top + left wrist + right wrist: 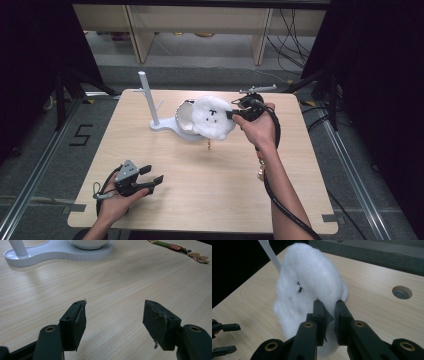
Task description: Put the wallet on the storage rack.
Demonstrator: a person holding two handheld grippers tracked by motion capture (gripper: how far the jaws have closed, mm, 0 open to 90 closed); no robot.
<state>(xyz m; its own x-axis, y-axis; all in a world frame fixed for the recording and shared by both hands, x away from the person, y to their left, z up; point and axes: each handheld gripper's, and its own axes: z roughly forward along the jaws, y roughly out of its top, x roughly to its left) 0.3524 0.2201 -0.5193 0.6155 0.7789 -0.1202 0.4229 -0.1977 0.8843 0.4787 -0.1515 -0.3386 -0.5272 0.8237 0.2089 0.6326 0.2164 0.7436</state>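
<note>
A pale wooden desk (210,175) stands on grey floor between dark curtains. The right hand-held gripper (329,312) pinches the edge of a fluffy white plush (309,282), held upright just ahead of its jaws, above the bowl (184,119) on a white stand (159,125). The step looks like carrying the plush; placing it likely comes next, clear of the stand's post (147,95). The left hand-held gripper (113,320) rests spread, well apart, empty.
</note>
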